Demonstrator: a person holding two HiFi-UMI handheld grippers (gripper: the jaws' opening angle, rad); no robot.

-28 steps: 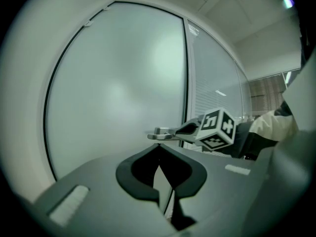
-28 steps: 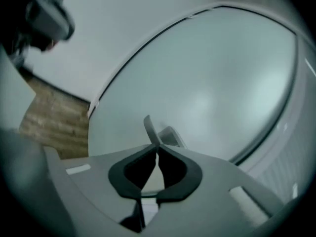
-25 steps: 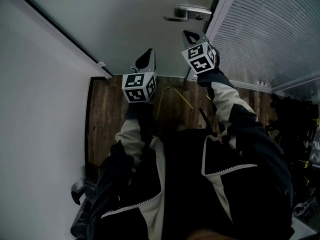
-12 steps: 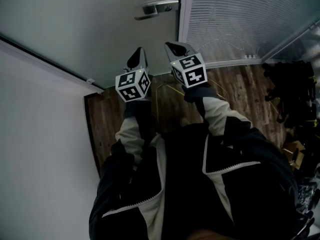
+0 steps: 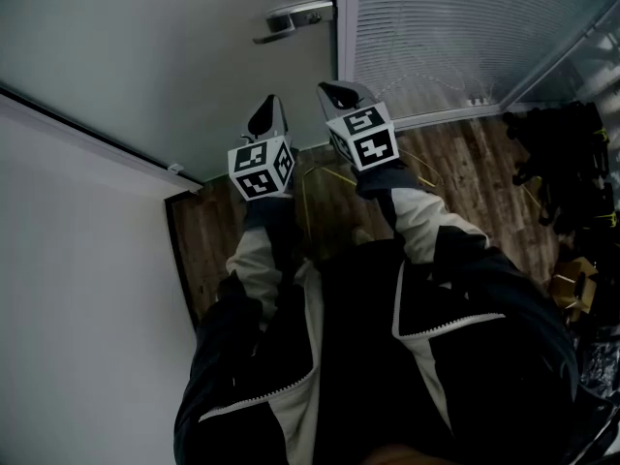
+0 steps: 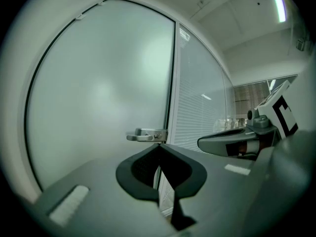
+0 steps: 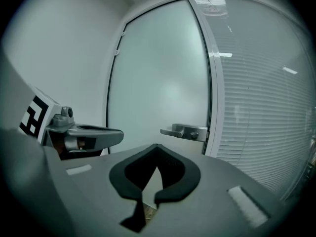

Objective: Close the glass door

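Observation:
The frosted glass door (image 5: 174, 46) stands ahead, its edge against the frame beside the blind-covered glass panel (image 5: 455, 27). Its silver lever handle (image 5: 291, 17) sits at that edge and also shows as the handle (image 6: 145, 135) and the handle (image 7: 185, 131). My left gripper (image 5: 263, 114) is shut and holds nothing, pointing at the door below the handle. My right gripper (image 5: 339, 93) is next to it, also shut and holding nothing. Neither touches the door or the handle. Both sets of jaws meet at their tips: left gripper (image 6: 159, 149), right gripper (image 7: 157, 149).
A white wall (image 5: 77, 289) runs along the left. Dark wood floor (image 5: 208, 231) lies below, with a yellow cable (image 5: 325, 174) by my feet. Black equipment (image 5: 562, 153) is piled on the floor at the right.
My right gripper has come away from the lever handle, back and to the left, and has rolled. The handle now lies further left in the head view. My left gripper has shifted a little.

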